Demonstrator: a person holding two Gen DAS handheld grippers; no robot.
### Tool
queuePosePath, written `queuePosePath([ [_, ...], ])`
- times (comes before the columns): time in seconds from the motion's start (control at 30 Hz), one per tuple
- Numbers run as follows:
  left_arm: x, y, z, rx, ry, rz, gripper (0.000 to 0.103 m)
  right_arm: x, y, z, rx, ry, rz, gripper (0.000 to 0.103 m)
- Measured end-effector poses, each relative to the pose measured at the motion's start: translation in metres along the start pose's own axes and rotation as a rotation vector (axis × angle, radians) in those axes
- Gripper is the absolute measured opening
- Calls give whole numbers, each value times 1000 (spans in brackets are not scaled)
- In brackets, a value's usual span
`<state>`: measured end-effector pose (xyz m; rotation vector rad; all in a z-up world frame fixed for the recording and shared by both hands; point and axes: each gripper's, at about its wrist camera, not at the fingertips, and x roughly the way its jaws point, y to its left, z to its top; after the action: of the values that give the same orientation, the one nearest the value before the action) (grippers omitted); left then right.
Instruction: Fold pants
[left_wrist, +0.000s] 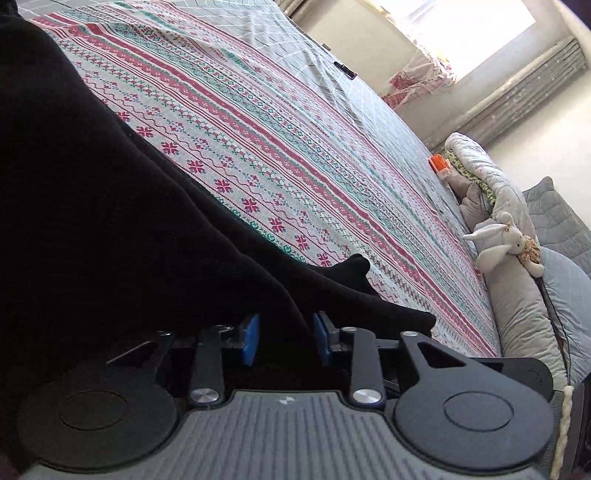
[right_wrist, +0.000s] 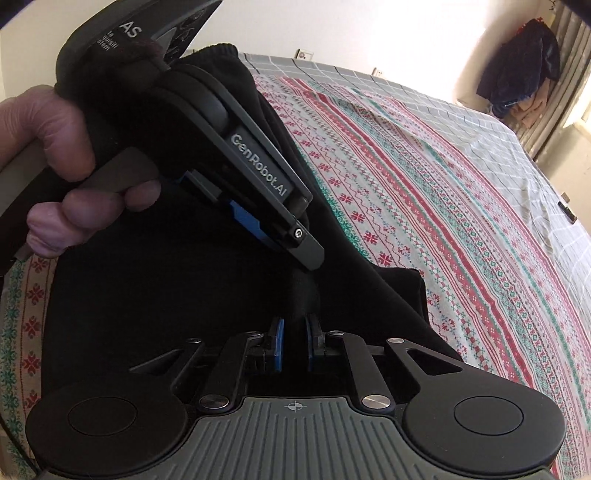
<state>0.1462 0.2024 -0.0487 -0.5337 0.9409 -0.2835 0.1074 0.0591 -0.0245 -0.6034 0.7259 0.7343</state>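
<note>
Black pants (right_wrist: 166, 295) lie bunched at the near edge of a patterned bed (right_wrist: 443, 221). The left gripper (left_wrist: 284, 332) and right gripper (right_wrist: 294, 339) each pinch a fold of cloth. Thin pinches could slip when lifted.

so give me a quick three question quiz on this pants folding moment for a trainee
1. True or false: the black pants lie on a patterned bedspread.
2. What is between the blue pads of the right gripper? A) bedspread B) black pants fabric C) nothing
3. Which toy sits at the bed's edge in the left wrist view?

Key:
1. True
2. B; the left gripper has pants fabric between its pads too
3. A white stuffed rabbit
</note>
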Motion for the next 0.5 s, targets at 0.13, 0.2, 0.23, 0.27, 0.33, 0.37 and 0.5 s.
queuePosePath([
  [0.13, -2, -2, -3, 33, -22, 41, 27, -7, -8, 3, 17, 4, 19, 18],
  [0.2, -5, 3, -6, 41, -36, 18, 26, -15, -23, 6, 58, 3, 32, 25],
  [0.23, -6, 6, -6, 42, -44, 3, 25, -20, -33, 8, 83, 5, 42, 32],
  [0.27, -8, 9, -7, 39, -55, -19, 25, -23, -43, 10, 109, 12, 57, 36],
  [0.33, -12, 14, -8, 42, -75, -56, 25, -24, -65, 12, 172, 38, 95, 43],
  [0.37, -13, 16, -8, 45, -87, -76, 25, -22, -75, 13, 208, 55, 123, 43],
  [0.5, -20, 16, -9, 75, -124, -115, 25, -4, -102, 19, 358, 83, 271, 42],
])
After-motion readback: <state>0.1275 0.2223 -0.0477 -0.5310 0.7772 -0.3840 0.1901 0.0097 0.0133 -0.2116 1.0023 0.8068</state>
